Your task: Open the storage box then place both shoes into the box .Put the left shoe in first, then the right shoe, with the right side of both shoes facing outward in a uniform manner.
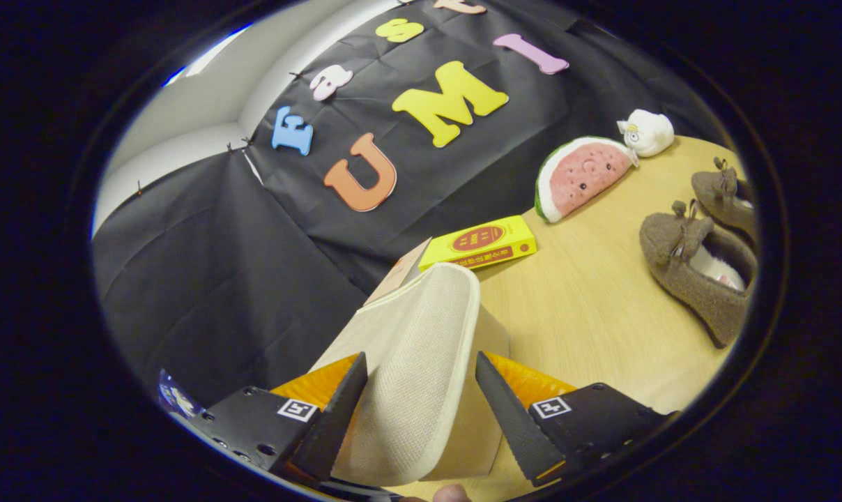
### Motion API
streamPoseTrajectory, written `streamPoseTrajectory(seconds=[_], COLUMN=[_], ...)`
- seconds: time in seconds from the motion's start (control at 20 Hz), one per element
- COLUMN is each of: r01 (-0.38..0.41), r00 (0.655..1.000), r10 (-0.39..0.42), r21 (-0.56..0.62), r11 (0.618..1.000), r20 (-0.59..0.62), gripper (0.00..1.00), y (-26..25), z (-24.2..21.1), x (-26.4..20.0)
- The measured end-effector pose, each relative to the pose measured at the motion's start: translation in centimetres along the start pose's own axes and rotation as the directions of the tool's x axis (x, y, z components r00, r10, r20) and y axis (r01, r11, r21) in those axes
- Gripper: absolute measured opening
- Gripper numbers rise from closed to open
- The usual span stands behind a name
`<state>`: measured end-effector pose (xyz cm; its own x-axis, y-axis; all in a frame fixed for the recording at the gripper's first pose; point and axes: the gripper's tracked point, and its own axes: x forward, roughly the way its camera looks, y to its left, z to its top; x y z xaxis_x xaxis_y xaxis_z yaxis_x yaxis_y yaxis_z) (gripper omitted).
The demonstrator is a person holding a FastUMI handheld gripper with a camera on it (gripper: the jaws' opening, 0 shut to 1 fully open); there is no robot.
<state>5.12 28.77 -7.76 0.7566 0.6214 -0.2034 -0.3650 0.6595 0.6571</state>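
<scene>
1. Between the gripper's [419,390] two fingers: the storage box lid [421,362], a cream panel with a woven textured face and a smooth pale rim, tilted and raised. Both fingers stand hard against its two edges, so the tongs are closed narrow on the lid.
2. Behind the lid: the storage box [487,390], cream-sided, standing on the table; its inside cannot be made out.
3. Table [588,314]: light wood grain, carrying every item listed below.
4. Just beyond the lid's far end: a yellow book [478,242] with a red round emblem, lying flat at the table's back edge.
5. Beyond the book, against the black cloth wall: a watermelon-slice plush [580,176], upright, pink face toward the camera.
6. Beside the plush: a small white plush toy [646,132], touching or nearly touching it.
7. Well apart from the box, across the table: two brown fuzzy shoes, each with a bow. The nearer shoe [693,275] shows a pale lining; the farther shoe [724,195] lies just behind it.
</scene>
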Motion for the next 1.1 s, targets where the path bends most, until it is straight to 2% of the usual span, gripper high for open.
streamPoseTrajectory(seconds=[0.3,0.4,0.55,0.6,0.65,0.7,0.75,0.9,1.1], r01=[-0.064,-0.071,-0.062,-0.061,-0.044,-0.047,-0.048,-0.049,-0.083], r00=[0.998,0.997,0.998,0.998,0.999,0.998,0.998,0.997,0.994], r10=[0.066,0.071,0.057,0.058,0.042,0.044,0.046,0.051,0.089], r21=[0.114,0.144,0.156,0.128,0.091,0.081,0.055,-0.042,-0.084], r11=[0.991,0.987,0.986,0.990,0.995,0.996,0.997,0.998,0.993], r20=[-0.016,0.005,0.040,0.025,0.023,0.033,0.032,0.053,0.063], gripper=[0.93,0.71,0.30,0.16,0.16,0.17,0.05,0.05,0.05], y=[0.5,0.2,0.1,0.4,0.4,1.0,1.4,3.5,7.7], z=[0.7,1.7,3.1,3.1,3.1,3.3,3.6,5.0,6.9], x=[-0.1,-0.7,-1.4,-1.4,-1.1,-3.1,-1.8,-2.2,-2.4])
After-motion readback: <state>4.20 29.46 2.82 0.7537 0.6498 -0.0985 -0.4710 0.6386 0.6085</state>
